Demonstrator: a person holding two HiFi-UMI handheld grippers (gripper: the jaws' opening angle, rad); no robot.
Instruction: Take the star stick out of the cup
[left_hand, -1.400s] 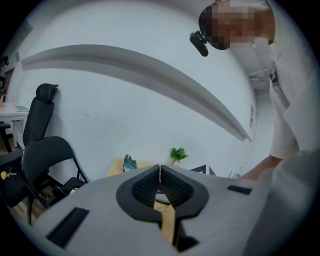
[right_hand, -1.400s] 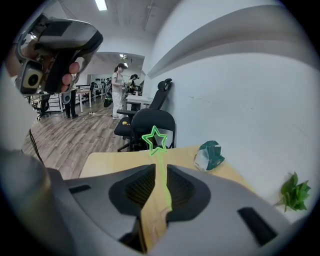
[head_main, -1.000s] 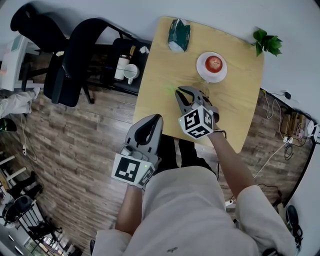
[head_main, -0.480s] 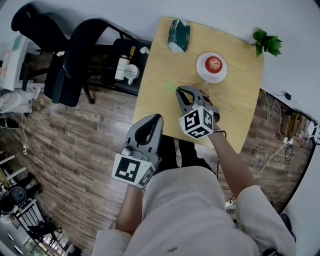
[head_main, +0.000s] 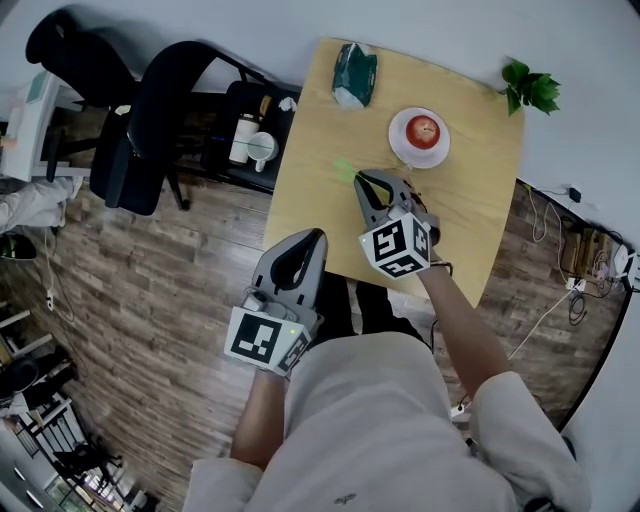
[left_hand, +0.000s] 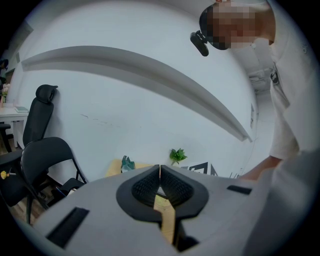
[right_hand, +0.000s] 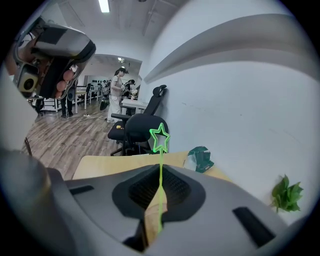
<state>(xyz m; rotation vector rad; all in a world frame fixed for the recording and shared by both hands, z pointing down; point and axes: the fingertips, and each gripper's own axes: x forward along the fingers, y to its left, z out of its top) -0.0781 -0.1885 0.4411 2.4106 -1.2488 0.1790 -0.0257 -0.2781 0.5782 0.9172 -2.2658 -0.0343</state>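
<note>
Right hand-held gripper (right_hand: 160, 172) has just been closing and pinches the star stick (right_hand: 160, 150), its star projecting ahead of the tips, over the counter (head_main: 470, 200). No cup is visible near it, so full extraction cannot be confirmed. Left hand-held gripper (left_hand: 159, 170) is closed, empty.

The star stick (right_hand: 160, 157) is a thin, bright green rod topped by a hollow star outline. It stands nearly upright, its shaft pinched between the pads of the right tongs (right_hand: 159, 172), which have just been closing on it. The star rises clear beyond the tips. From the head view, it hangs above the worktop (head_main: 470, 200) near its left edge.
</note>
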